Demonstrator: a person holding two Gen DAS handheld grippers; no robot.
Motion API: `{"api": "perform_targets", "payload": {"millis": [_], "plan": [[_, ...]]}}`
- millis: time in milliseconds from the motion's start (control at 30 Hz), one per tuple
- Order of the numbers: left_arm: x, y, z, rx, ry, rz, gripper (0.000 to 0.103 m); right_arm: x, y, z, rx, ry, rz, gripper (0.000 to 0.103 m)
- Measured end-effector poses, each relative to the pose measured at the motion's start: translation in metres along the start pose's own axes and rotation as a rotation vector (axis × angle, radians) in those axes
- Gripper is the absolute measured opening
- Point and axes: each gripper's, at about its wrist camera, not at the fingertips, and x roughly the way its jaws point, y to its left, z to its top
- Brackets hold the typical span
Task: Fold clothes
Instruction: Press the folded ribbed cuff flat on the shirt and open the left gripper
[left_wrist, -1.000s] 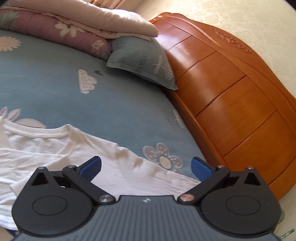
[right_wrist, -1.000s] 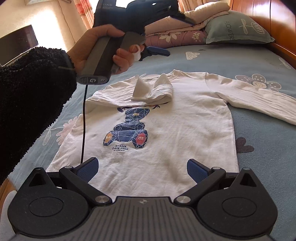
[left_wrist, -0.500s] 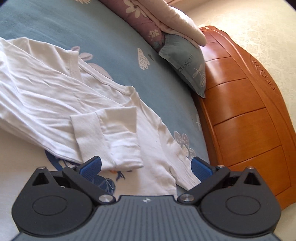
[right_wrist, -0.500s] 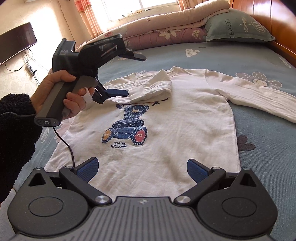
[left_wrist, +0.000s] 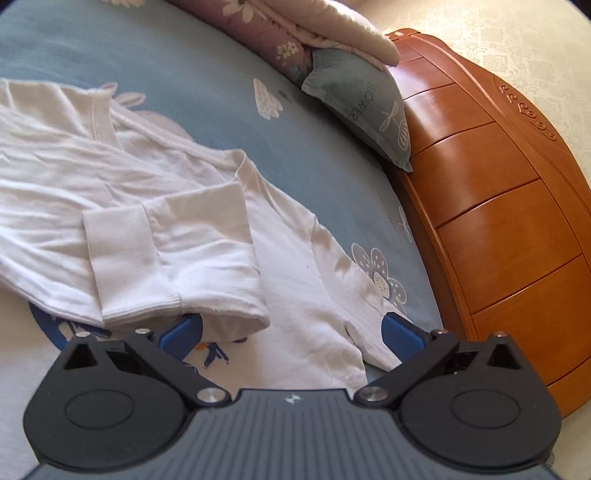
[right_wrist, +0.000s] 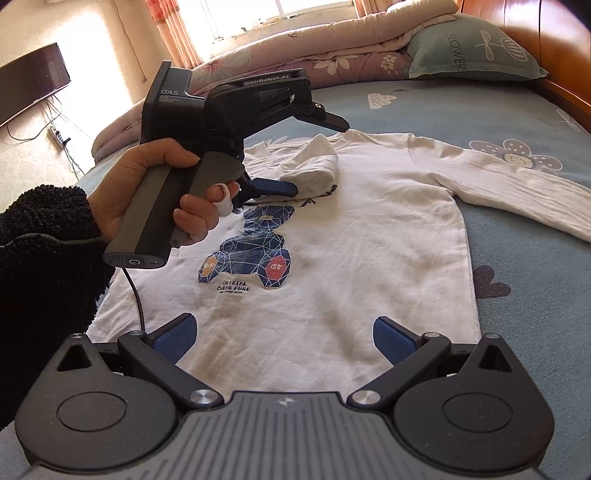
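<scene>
A white long-sleeve shirt (right_wrist: 351, 258) with a blue bear print lies face up on the blue bedsheet (right_wrist: 461, 110). One sleeve is folded across the chest (left_wrist: 166, 251), cuff on top. The other sleeve (right_wrist: 517, 192) stretches out to the right. A person's hand (right_wrist: 155, 192) holds my left gripper (left_wrist: 291, 332) low over the chest. It is open, and its lower finger (right_wrist: 277, 186) touches the edge of the folded sleeve (right_wrist: 314, 170). My right gripper (right_wrist: 284, 334) is open just above the shirt's hem, holding nothing.
A wooden headboard (left_wrist: 498, 221) runs along the right side. A grey-green pillow (right_wrist: 469, 48) and a rolled quilt (right_wrist: 295, 55) lie at the far end of the bed. A TV (right_wrist: 29, 85) hangs on the left wall. A cable (right_wrist: 135, 295) hangs from the left handle.
The left gripper swung down from facing the headboard and closed in on the folded sleeve. The right gripper has barely moved and stays open.
</scene>
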Motion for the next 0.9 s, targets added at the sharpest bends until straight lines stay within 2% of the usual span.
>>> {"api": "perform_targets", "payload": {"millis": [100, 167, 400, 500, 567, 667, 800, 900], "plan": [[-0.004, 0.001, 0.001, 0.015, -0.031, 0.042, 0.102, -0.001, 0.002, 0.0, -0.008, -0.001, 0.005, 0.103], [0.004, 0.003, 0.0, 0.005, 0.026, 0.045, 0.102, -0.001, 0.004, 0.0, -0.014, 0.0, 0.006, 0.103], [0.012, 0.011, -0.003, -0.054, -0.038, 0.088, 0.102, -0.001, 0.002, 0.0, -0.006, 0.0, 0.0, 0.103], [0.011, 0.007, -0.004, -0.015, -0.094, 0.118, 0.102, -0.002, 0.002, 0.0, -0.007, -0.003, 0.003, 0.103], [0.012, 0.015, 0.0, -0.072, -0.134, 0.129, 0.102, -0.003, 0.003, 0.0, -0.009, -0.004, 0.004, 0.103], [0.018, 0.019, 0.005, -0.11, -0.159, 0.117, 0.102, -0.003, 0.003, 0.0, -0.011, -0.004, 0.005, 0.103], [0.024, 0.0, 0.019, -0.058, -0.216, 0.089, 0.102, -0.003, 0.003, 0.0, -0.01, -0.004, 0.003, 0.103], [0.031, -0.022, 0.029, -0.013, -0.206, 0.017, 0.102, -0.003, 0.002, 0.0, -0.009, -0.001, 0.001, 0.103]]}}
